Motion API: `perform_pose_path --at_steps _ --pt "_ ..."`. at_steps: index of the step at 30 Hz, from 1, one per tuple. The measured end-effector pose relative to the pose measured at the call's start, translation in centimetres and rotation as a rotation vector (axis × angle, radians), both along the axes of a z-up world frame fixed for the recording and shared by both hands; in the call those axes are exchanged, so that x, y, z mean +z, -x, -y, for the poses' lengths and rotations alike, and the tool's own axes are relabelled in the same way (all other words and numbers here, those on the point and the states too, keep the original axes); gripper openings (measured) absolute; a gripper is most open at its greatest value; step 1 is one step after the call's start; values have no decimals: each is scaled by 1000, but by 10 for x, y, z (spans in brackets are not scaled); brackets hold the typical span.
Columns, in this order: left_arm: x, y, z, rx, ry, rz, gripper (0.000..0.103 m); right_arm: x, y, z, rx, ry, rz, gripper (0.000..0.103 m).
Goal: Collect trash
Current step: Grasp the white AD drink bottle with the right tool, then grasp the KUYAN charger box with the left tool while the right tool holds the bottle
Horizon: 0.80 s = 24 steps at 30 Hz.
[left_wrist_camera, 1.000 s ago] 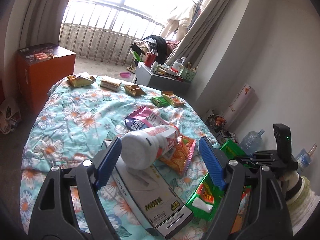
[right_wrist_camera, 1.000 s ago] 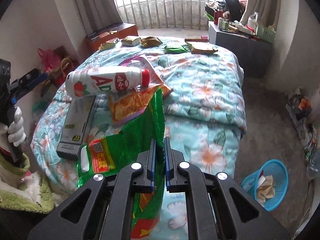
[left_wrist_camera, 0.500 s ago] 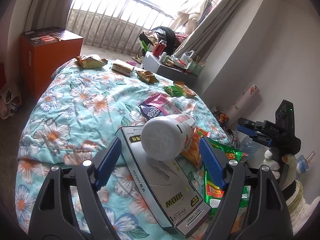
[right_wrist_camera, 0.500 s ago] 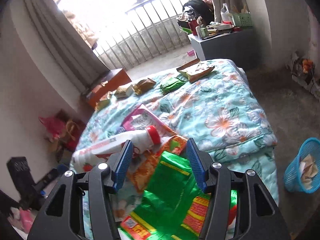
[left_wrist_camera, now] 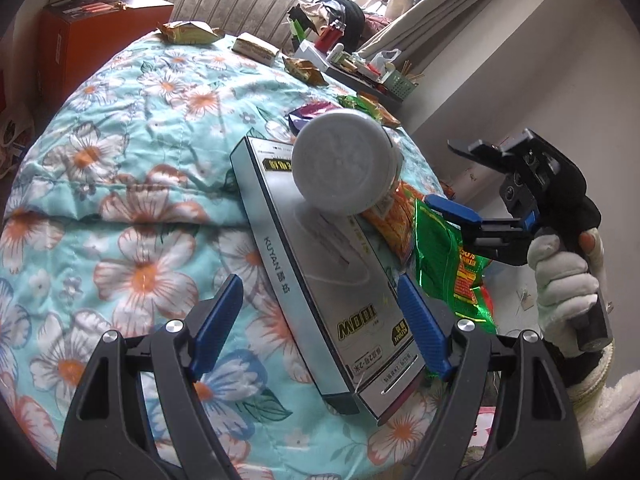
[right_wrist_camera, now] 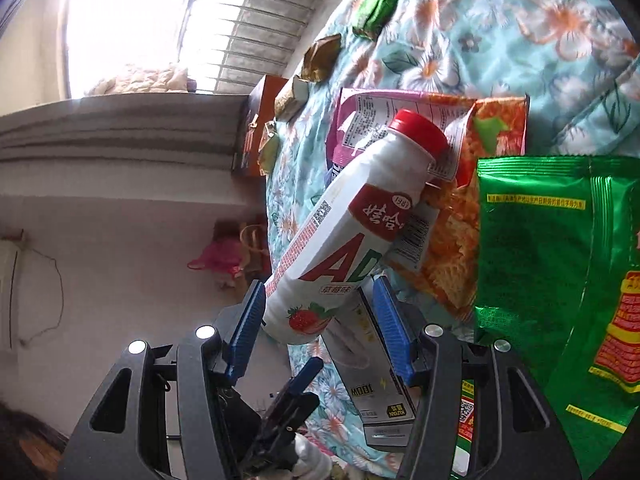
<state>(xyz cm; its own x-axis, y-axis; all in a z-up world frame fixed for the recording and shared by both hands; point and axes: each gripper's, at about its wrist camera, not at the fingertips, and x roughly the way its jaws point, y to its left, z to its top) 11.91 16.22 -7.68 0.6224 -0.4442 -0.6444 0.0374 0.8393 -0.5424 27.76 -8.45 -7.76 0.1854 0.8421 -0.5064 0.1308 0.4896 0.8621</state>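
While both grippers hang over the bed, the scene reads:
Bedspread [left_wrist_camera: 120,168]: floral, with wrappers strewn across it.
Left gripper [left_wrist_camera: 320,332]: jaws spread wide, holding nothing, either side of the near end of the box.
Box [left_wrist_camera: 316,280]: grey, flat on the bedspread.
Bottle [right_wrist_camera: 352,232]: white with a red cap, lying on the box, its base between the parted fingers of the right gripper [right_wrist_camera: 320,320], which do not press it.
Green wrapper [right_wrist_camera: 552,280]: beside the bottle, on the right.
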Motion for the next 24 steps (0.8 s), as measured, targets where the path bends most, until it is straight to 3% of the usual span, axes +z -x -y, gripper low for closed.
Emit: perform_pose_path --at_steps 7,13,18,24 --pt "-9 -2 15 -42 -1 -29 63 -34 -9 -18 -73 -70 -169 55" --pt "-15 -5 21 -43 -1 -55 57 -51 -17 -33 -113 -143 -227 55" --pt "-28 -17 13 -19 104 -121 57 -68 -22 -41 -141 -209 -270 55" --pt "-38 -25 5 -7 248 -141 58 -80 -26 -41 -157 -273 -292 54"
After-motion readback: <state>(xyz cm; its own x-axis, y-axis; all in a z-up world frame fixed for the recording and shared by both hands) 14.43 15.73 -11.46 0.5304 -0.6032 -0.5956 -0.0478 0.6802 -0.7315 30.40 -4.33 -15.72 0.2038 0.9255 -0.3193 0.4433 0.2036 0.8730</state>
